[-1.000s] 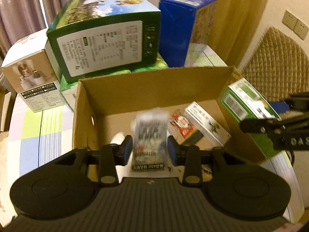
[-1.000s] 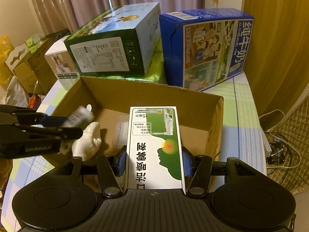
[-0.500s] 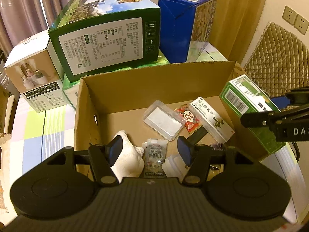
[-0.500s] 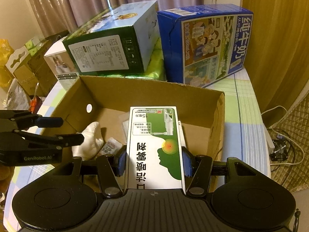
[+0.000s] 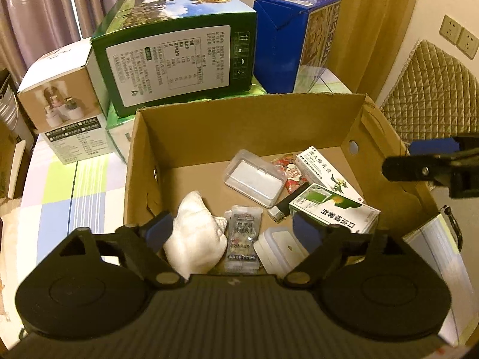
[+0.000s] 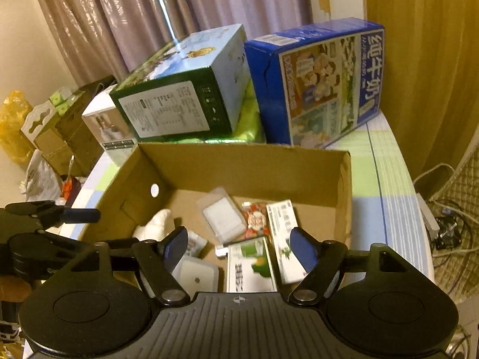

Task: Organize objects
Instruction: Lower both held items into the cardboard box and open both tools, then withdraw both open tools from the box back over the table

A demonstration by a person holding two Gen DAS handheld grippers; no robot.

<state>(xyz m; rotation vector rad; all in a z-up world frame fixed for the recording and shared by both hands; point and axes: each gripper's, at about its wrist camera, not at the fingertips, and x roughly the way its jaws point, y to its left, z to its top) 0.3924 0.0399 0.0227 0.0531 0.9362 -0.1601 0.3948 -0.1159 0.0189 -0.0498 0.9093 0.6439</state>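
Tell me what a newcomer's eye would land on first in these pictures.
First, the open brown cardboard box at the centre of the table, its floor strewn with small things: a white crumpled cloth, a clear plastic case and a green-and-white medicine carton. Behind it rise a big green printed carton and a tall blue milk carton. Both grippers, left gripper and right gripper, hang open and empty above the box.
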